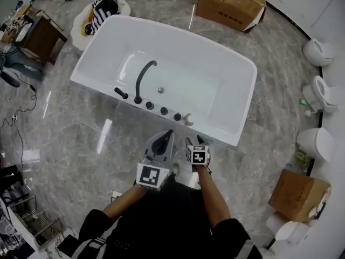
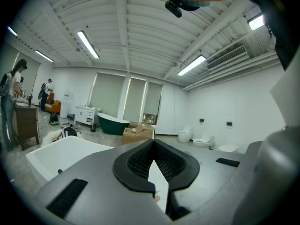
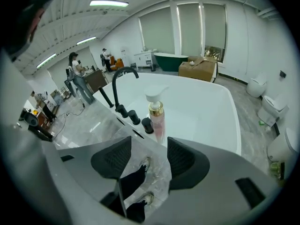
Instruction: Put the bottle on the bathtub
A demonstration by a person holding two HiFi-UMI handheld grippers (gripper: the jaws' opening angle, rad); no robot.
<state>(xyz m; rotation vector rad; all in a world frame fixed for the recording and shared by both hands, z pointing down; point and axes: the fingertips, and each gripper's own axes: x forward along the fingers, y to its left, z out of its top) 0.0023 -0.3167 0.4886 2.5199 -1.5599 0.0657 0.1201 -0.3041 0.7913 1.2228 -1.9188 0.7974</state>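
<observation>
Marble floor; bottle (image 3: 156,118) on bathtub (image 1: 215,131) near rim, probably light, slick; grip mid-body; right gripper (image 3: 149,145) apart, left gripper (image 2: 153,144) together, empty.

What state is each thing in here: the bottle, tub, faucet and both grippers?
bottle, upright on the bathtub rim beside the black knobs, held by neither gripper.
bathtub, no water showing in it.
faucet, no water running.
left gripper, jaws together, nothing between them.
right gripper, jaws apart, empty, short of the bottle.
</observation>
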